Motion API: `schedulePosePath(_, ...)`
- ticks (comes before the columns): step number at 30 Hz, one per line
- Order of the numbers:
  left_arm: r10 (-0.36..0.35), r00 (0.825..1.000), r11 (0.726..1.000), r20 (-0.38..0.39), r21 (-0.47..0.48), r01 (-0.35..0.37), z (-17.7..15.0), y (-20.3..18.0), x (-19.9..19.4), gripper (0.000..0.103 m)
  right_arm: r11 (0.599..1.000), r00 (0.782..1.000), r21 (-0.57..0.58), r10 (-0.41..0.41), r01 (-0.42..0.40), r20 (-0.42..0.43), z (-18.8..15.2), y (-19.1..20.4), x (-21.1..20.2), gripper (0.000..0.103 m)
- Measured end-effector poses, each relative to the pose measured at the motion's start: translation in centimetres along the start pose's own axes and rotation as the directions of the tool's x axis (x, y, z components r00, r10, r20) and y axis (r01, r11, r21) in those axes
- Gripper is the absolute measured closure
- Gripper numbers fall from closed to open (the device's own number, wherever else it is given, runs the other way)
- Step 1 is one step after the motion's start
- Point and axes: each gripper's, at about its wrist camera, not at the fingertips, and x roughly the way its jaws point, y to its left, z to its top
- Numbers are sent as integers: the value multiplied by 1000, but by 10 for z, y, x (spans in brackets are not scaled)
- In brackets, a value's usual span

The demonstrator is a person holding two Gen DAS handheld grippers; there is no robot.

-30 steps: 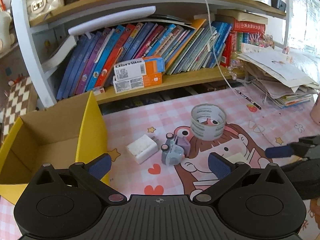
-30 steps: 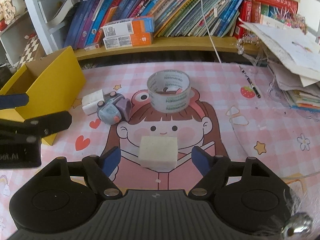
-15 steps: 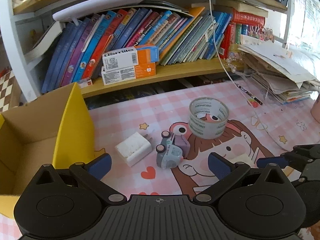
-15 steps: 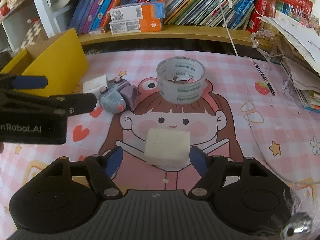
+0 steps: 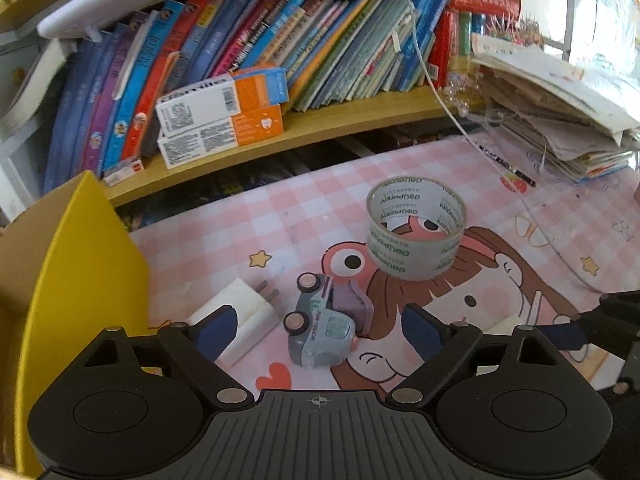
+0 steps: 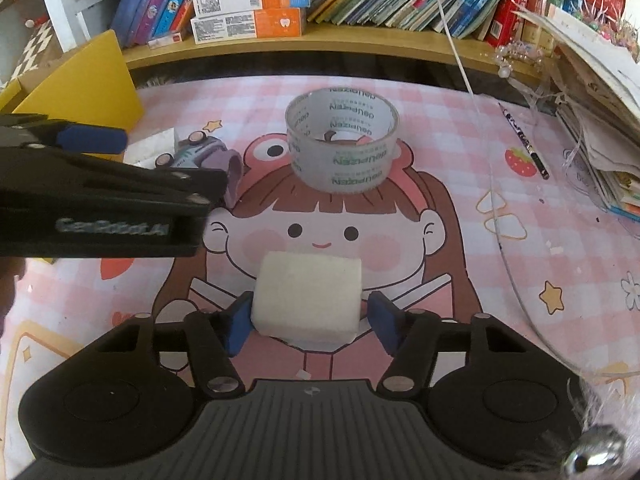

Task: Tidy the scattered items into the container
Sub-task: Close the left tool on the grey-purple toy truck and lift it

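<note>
Bracketing white sponge block (image 6: 308, 294), R gripper (image 6: 310, 322) stood open, pads near contact; L gripper (image 5: 320, 330) open around toy car (image 5: 322, 330); tape roll (image 5: 416, 228), charger (image 5: 244, 314) lay on mat; yellow box (image 5: 86, 280) contents unseen.

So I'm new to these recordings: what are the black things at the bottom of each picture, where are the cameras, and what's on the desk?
Each black shape is a hand-held two-finger tool with blue pads; a person carries one in each hand, and a fisheye camera on each looks forward along its fingers. The left view shows the left tool, open, with a small grey toy car between its fingers and a white charger plug partly behind its left pad. The right view shows the right tool straddling a white foam block; the pads look close to its sides, not clearly pressing. On the pink cartoon mat there is also a roll of clear tape. The yellow cardboard box on the left is the container.
</note>
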Motion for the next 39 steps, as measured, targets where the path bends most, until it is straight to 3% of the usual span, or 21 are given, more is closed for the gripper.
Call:
schedulePosePath(10,-6,999,1000,-51,31,7,1,-6,29,44,1000,1000,-14,19,-19,7,-1,0,-2,53)
schedulePosePath(19,-28,998,999,-55,13,29,2,-5,42,59,999,1000,-42,11,-10,15,-2,3,-4,56)
schedulePosePath(28,-89,995,996,-33,-21,88,2,-4,23,59,1000,1000,-29,3,-2,20,-5,0,-14,58)
schedulePosePath(39,-129,991,991,22,-17,129,-6,-2,-38,59,1000,999,-13,19,-18,40,-10,-1,-40,58)
